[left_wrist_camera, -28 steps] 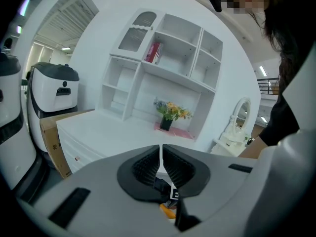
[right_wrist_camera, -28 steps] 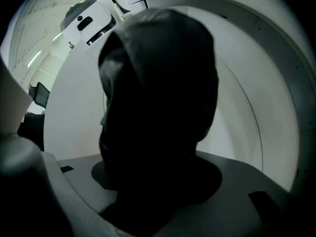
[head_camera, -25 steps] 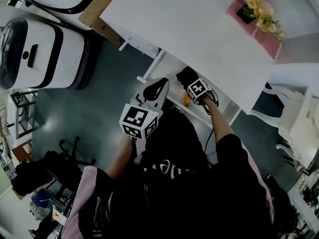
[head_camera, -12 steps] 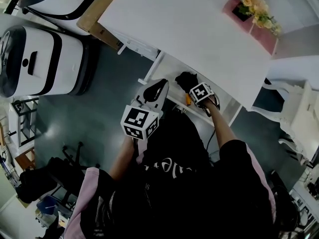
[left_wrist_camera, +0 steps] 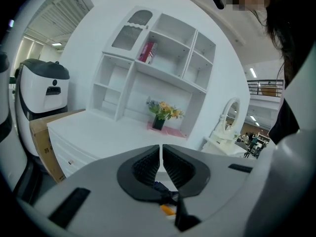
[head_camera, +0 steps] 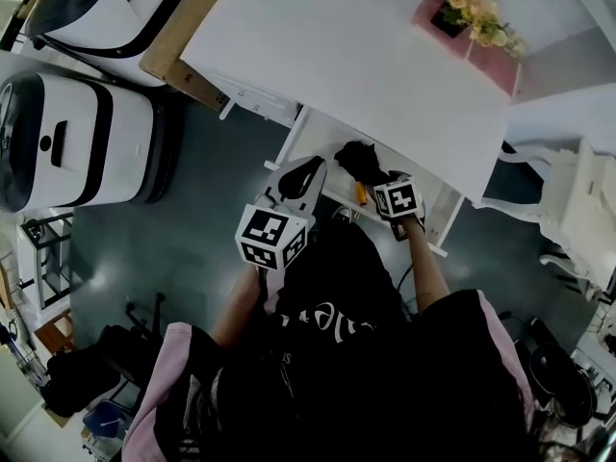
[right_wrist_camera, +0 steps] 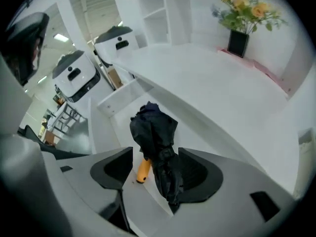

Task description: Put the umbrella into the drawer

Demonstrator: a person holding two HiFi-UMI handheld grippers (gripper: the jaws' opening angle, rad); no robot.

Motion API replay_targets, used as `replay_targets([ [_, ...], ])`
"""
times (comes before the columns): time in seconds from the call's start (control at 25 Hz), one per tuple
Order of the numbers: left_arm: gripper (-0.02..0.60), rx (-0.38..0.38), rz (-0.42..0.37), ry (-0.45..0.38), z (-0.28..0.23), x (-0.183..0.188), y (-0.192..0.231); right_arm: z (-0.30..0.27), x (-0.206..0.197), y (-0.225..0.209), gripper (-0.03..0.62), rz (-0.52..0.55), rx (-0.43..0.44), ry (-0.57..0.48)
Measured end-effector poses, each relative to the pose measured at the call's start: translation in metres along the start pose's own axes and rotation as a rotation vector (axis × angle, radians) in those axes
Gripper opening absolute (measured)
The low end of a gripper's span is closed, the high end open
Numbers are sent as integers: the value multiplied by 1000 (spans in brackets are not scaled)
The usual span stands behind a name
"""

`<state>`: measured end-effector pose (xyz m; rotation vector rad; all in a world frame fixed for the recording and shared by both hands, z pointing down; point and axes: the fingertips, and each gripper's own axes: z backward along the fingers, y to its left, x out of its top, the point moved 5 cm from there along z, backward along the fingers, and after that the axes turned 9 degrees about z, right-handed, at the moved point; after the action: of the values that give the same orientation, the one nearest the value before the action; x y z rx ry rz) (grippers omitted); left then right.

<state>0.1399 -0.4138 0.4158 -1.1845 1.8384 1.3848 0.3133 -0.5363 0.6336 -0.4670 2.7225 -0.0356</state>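
A folded black umbrella (head_camera: 356, 155) with an orange handle (head_camera: 360, 192) lies in the open white drawer (head_camera: 320, 131) under the desk. My right gripper (head_camera: 386, 184) hovers over it, pointing steeply down. In the right gripper view its jaws have just been opening; the umbrella (right_wrist_camera: 154, 131) shows between them, down in the drawer (right_wrist_camera: 116, 98), with no pad pressing on it. My left gripper (head_camera: 310, 166) is held level at the drawer's left side, its pads (left_wrist_camera: 148, 166) nearly touching and empty. The umbrella's strap (left_wrist_camera: 166, 197) peeks out below them.
The white desk top (head_camera: 385, 56) carries a flower pot (head_camera: 469, 8) on a pink mat. Two white-and-black machines (head_camera: 72, 142) and a cardboard box (head_camera: 178, 58) stand to the left. A white chair (head_camera: 577, 215) is at the right. A shelf unit (left_wrist_camera: 158, 58) rises behind the desk.
The right gripper has pulled up and back from the umbrella, which stays in the drawer. The left gripper has kept its place.
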Motion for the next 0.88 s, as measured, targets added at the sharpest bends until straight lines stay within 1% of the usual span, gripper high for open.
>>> replay_targets([
  [0.16, 29, -38, -15, 18, 0, 2, 0, 31, 21, 11, 290, -87, 6, -160],
  [0.32, 29, -84, -34, 32, -1, 7, -2, 72, 45, 22, 290, -172, 18, -347],
  [0.64, 29, -213, -75, 57, -1, 19, -10, 157, 81, 49, 290, -296, -4, -692],
  [0.88, 29, -311, -116, 79, 11, 22, -17, 207, 90, 79, 288, -403, -24, -894],
])
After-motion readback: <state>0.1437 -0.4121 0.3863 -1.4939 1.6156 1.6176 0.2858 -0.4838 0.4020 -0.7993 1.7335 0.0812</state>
